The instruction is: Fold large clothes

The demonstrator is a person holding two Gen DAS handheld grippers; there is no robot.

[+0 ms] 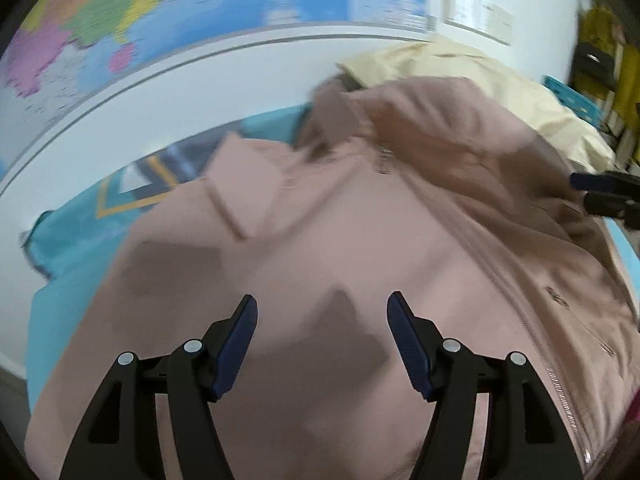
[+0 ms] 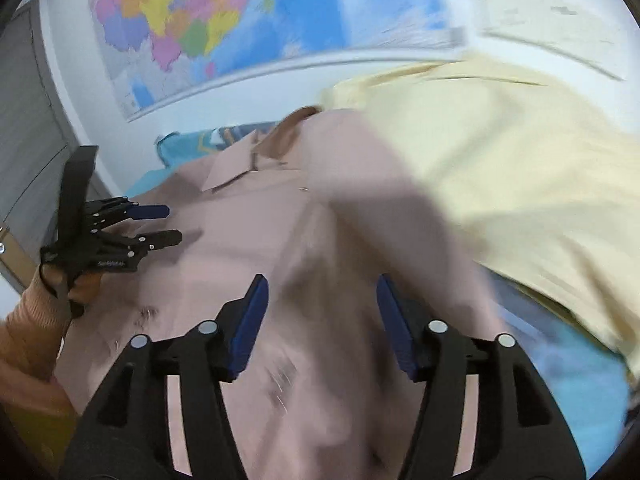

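on the teal sheet (image 1: 64,304), pink jacket (image 1: 304,240) lies spread, zipped.

A large political wall map (image 1: 168,12), printed in patches of pink, yellow, green and orange against blue seas, is hung on a white wall (image 1: 248,76); its lower edge is finished with a pale strip. To its right, white switch plates (image 1: 476,10) are mounted on the same wall. A grey panelled door or cabinet front (image 2: 28,120) is seen at the left of the right wrist view. At the far right of the left wrist view, a turquoise slatted crate (image 1: 576,100) and blurred yellow and black items (image 1: 612,64) are stacked. The scene is evenly lit, and much is smeared by motion blur.
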